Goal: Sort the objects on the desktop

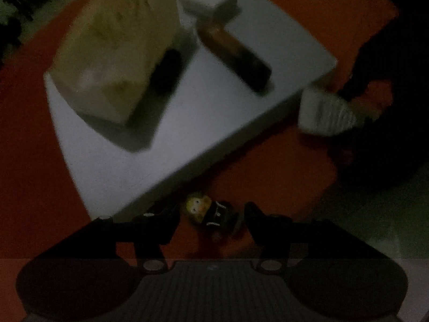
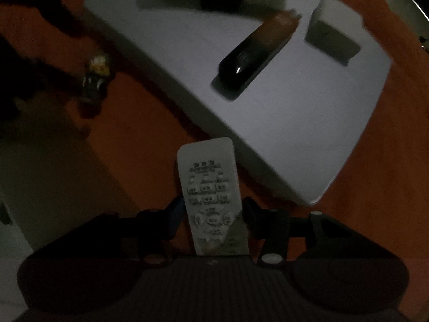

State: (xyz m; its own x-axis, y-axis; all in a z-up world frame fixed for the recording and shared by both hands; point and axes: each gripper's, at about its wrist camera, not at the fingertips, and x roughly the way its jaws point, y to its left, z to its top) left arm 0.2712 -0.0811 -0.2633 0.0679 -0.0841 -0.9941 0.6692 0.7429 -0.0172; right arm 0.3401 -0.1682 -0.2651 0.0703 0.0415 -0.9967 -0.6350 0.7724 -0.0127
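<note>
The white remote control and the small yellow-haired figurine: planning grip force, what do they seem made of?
The white remote control looks like matte hard plastic: a rigid flat shell with moulded printed buttons. The small yellow-haired figurine seems to be painted plastic or resin, judging by its solid colour patches; the dim, blurred picture leaves the finish open.

Figurine (image 1: 207, 213) beside the tray (image 1: 201, 123).

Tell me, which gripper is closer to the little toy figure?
Left. The left gripper has the toy figure between its fingers; the right gripper is off beside it, around the white remote.
</note>
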